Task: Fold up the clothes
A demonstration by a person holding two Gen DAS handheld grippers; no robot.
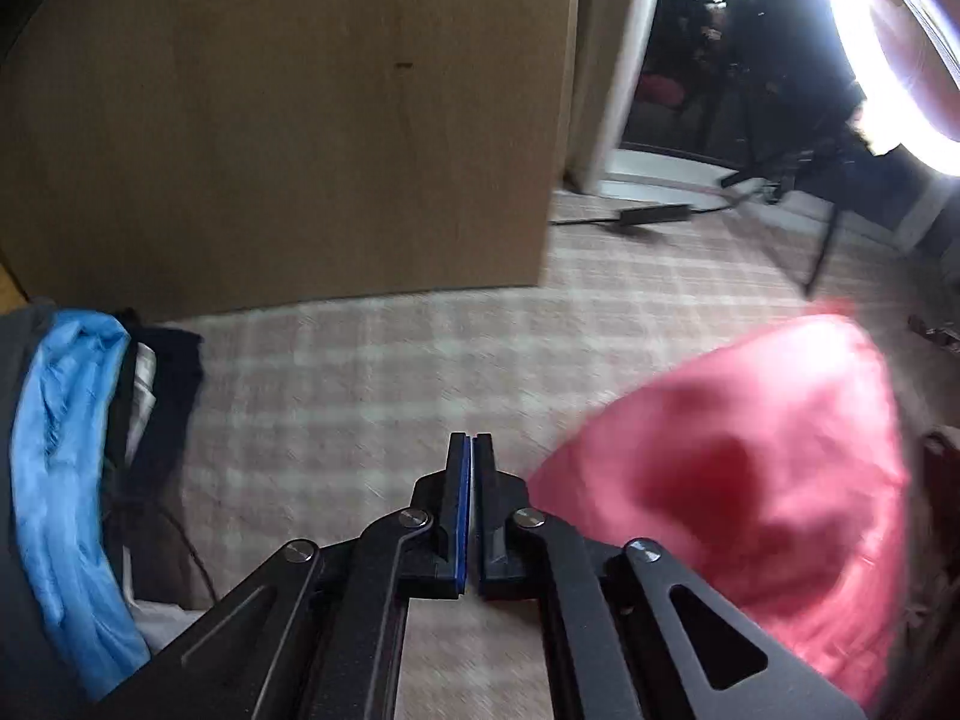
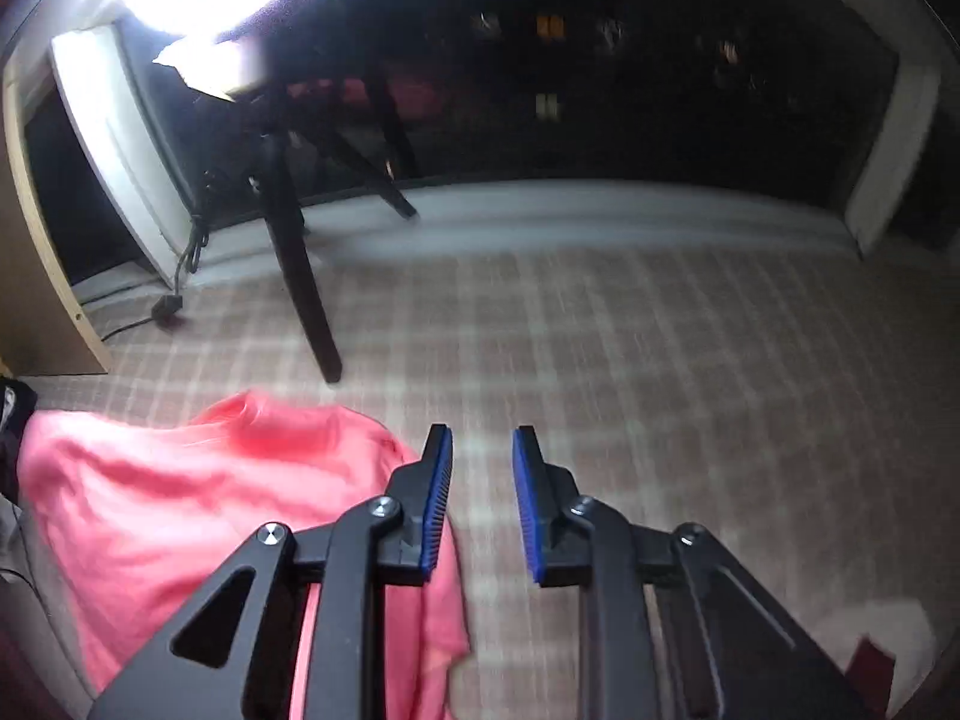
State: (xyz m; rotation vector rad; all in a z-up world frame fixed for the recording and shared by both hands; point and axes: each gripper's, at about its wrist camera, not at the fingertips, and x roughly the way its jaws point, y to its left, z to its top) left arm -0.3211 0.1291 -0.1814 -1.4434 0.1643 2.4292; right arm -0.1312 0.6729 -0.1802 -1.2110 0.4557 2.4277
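Clothes pile (image 1: 72, 468): at the far left of the left wrist view, a crumpled blue garment lies over dark and white fabric on the plaid carpet.
Wooden cabinet (image 1: 288, 120): a large brown panel stands behind the pile, its lower edge meeting the carpet.
Plaid carpet (image 1: 372, 372): pale checked floor covering fills the middle of both views; both views are motion-blurred.
Left gripper (image 1: 472, 441): its jaws are clenched, the blue pad pressed nearly flush to the opposite finger, with nothing seen between them; it hangs above bare carpet, just left of the pink cloth.
Pink garment (image 1: 750, 480): a rumpled pink-red piece lies on the carpet at the right of the left wrist view; in the right wrist view it (image 2: 180, 510) fills the lower left, passing under the gripper's left finger.
Ring light (image 1: 888, 60): a bright ring glows at the upper right, on a dark tripod.
Tripod leg (image 2: 300, 276): a dark leg comes down onto the carpet beyond the pink garment.
Right gripper (image 2: 482, 444): its blue-padded fingers stand apart, released, with only carpet showing in the gap; the pink garment's edge lies just to the left.
Window (image 2: 600, 72): a dark pane with a white sill runs across the back.
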